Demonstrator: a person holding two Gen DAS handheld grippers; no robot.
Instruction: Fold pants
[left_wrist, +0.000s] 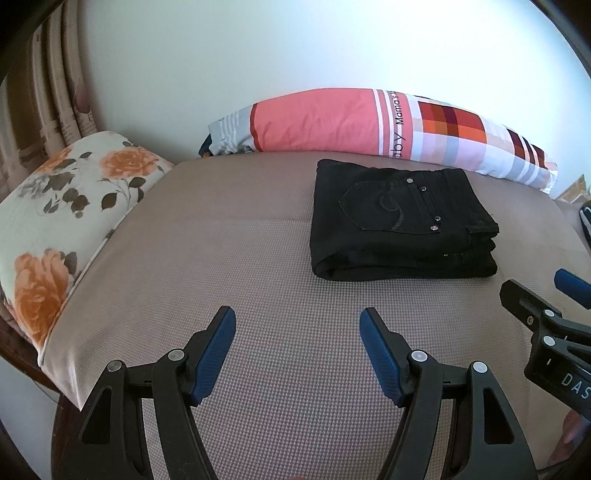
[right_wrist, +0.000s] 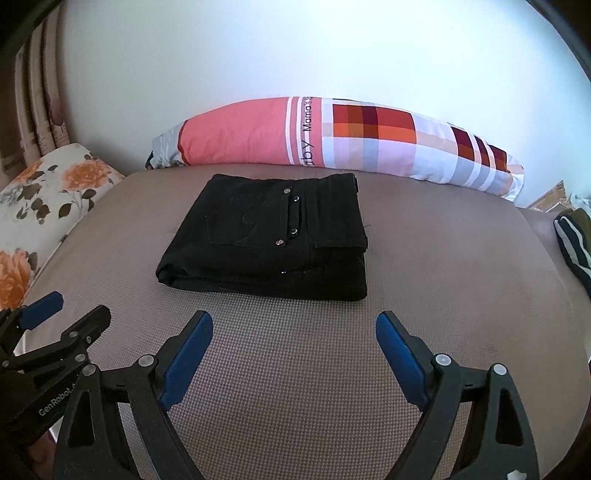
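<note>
Ahead of the tool, a taupe bed (left_wrist: 229, 258) meets a white wall (left_wrist: 258, 55); curtains (left_wrist: 55, 81) hang far left.

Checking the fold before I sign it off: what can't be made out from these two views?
- Black pants: inner layers and underside hidden by the top fold, both views.
- Striped item: cut off by the right edge, right wrist view.
- Pillow lettering: partly lost over the pillow's curve.
- Floral cushion: cut by the left edge.

Floral pillow (left_wrist: 66, 206), checked bolster (left_wrist: 369, 125), mattress (left_wrist: 240, 258)
</note>
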